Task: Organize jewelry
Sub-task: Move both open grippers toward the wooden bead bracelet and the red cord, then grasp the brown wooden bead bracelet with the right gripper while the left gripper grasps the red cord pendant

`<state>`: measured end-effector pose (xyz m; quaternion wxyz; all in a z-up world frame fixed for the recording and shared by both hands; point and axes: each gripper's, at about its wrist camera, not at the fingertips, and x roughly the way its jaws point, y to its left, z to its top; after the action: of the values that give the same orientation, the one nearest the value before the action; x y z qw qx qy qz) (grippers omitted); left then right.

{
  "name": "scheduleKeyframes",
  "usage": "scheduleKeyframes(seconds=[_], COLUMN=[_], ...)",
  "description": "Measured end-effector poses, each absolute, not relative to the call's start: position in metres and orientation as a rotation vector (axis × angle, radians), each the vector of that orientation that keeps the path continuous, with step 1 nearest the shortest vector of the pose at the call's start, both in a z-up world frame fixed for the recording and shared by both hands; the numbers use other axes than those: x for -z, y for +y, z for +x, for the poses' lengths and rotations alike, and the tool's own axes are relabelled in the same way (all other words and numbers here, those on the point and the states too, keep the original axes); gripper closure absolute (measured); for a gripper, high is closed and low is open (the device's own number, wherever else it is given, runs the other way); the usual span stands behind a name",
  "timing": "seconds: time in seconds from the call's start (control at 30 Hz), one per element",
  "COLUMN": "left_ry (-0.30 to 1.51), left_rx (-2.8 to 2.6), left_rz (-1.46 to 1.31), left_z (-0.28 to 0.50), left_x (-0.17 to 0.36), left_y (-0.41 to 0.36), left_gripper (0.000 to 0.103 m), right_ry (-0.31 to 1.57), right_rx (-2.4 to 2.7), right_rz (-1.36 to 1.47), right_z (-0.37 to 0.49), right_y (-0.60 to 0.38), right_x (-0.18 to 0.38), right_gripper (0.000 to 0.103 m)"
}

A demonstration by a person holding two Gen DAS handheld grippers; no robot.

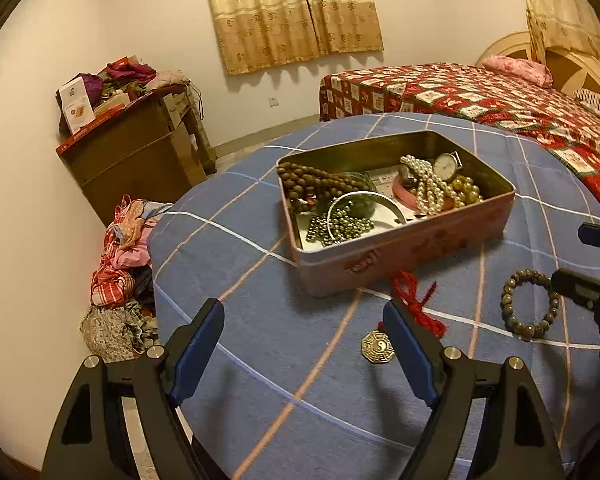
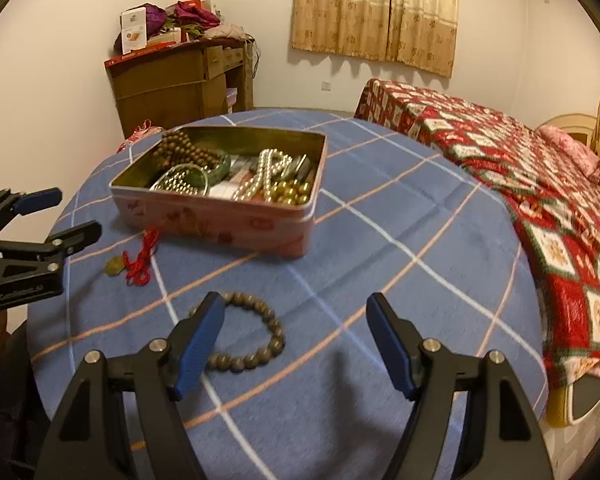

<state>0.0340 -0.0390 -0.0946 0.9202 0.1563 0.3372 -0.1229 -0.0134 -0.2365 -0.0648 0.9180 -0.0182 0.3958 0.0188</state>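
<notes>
Blue checked cloth (image 1: 260, 360) covers the round bench. A pink tin (image 1: 412, 240) stands open on its far middle. The tin holds brown beads (image 1: 312, 184) at the left, a silver bangle (image 1: 364, 208) over dark metal beads (image 1: 340, 226) at the near side, and pearls (image 1: 426, 184), a watch (image 1: 446, 166) and amber beads (image 1: 466, 192) at the right.

Three items lie on the cloth outside the tin. A red cord (image 1: 416, 304) runs from the tin's near wall to an octagonal brass pendant (image 1: 378, 346). A bead bracelet (image 2: 248, 332) lies to the right of these, apart from them.

The left claw (image 1: 304, 344) has its jaws wide apart with nothing between them; the pendant lies just beside its right finger. The right claw (image 2: 296, 340) also has its jaws apart; in the right wrist view its left finger overlaps the bracelet's left side, and contact cannot be confirmed.

A bed (image 2: 520, 184) with a red patterned quilt stands far right, a wooden cabinet (image 1: 140, 156) far left.
</notes>
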Motion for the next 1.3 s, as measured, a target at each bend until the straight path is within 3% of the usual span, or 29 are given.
scheduleKeyframes(seconds=[0.57, 0.63, 0.67, 0.73, 0.77, 1.3], left_ry=[0.760, 0.756, 0.755, 0.744, 0.737, 0.750], left_rx=[0.226, 0.241, 0.251, 0.266, 0.275, 0.358], left_rz=[0.280, 0.279, 0.278, 0.279, 0.278, 0.343], left_z=[0.034, 0.033, 0.032, 0.031, 0.030, 0.035], left_x=[0.113, 0.112, 0.111, 0.107, 0.105, 0.107], left_y=[-0.026, -0.029, -0.031, -0.037, -0.039, -0.086], left_gripper=[0.021, 0.021, 0.021, 0.021, 0.021, 0.021], right_ry=[0.920, 0.950, 0.951, 0.951, 0.953, 0.860], right_rx=[-0.001, -0.007, -0.018, -0.045, -0.052, -0.018], right_rz=[-0.090, -0.071, -0.062, -0.062, -0.067, -0.027], right_z=[-0.002, -0.003, -0.005, -0.006, -0.007, -0.008], right_y=[-0.222, -0.231, -0.233, -0.232, -0.231, -0.247], right_x=[0.088, 0.093, 0.093, 0.091, 0.090, 0.073], right_gripper=[0.023, 0.029, 0.039, 0.081, 0.092, 0.093])
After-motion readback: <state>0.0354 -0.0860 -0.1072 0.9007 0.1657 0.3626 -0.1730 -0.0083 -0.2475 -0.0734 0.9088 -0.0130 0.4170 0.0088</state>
